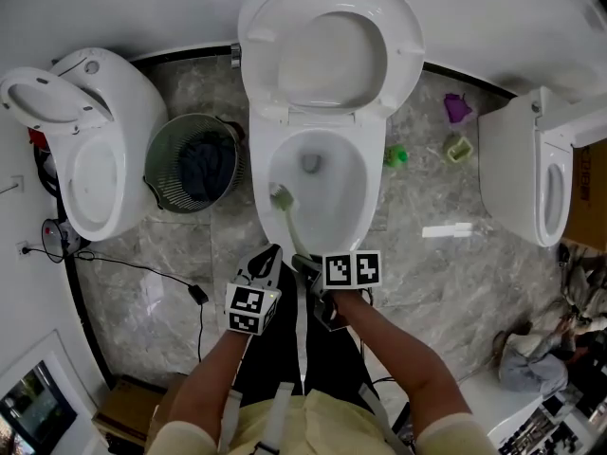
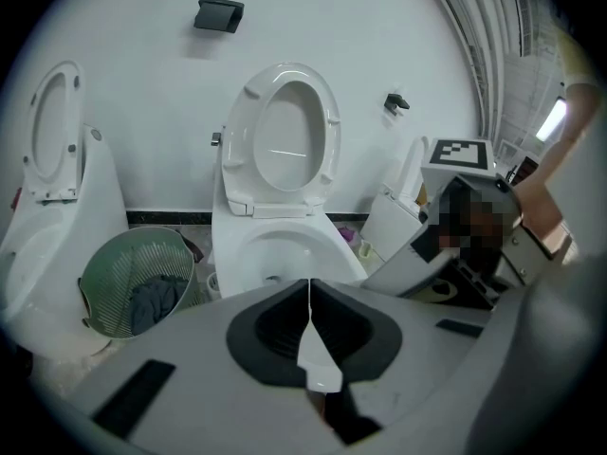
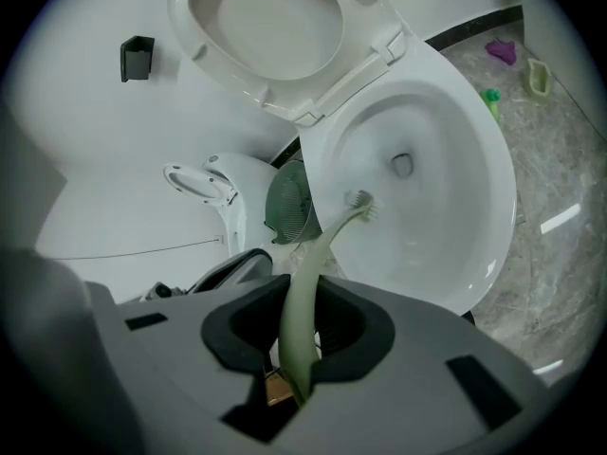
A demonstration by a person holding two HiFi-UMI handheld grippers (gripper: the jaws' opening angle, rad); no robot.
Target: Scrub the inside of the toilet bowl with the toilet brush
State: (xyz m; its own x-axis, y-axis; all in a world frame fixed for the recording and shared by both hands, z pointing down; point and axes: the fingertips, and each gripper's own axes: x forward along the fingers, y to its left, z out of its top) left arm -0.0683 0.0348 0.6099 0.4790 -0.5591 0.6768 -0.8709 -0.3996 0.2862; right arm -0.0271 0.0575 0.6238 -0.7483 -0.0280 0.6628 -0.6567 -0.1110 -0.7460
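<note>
The middle toilet (image 1: 334, 200) stands with lid and seat raised. A pale green toilet brush (image 1: 282, 198) has its head low on the left inner wall of the bowl, and its handle runs back over the front rim. My right gripper (image 1: 309, 265) is shut on that handle. In the right gripper view the brush (image 3: 359, 206) curves from the jaws of the right gripper (image 3: 302, 297) into the bowl (image 3: 446, 226). My left gripper (image 1: 267, 262) hovers beside it, before the rim. The left gripper (image 2: 309, 290) is shut on nothing, facing the toilet (image 2: 285, 246).
A green mesh wastebasket (image 1: 194, 164) with dark cloth in it stands left of the bowl. Another toilet (image 1: 81, 150) is at the far left, and a third one (image 1: 531, 169) at the right. Small purple (image 1: 457, 108) and green items (image 1: 459, 147) lie on the marble floor. A cable with its plug (image 1: 197, 294) trails at lower left.
</note>
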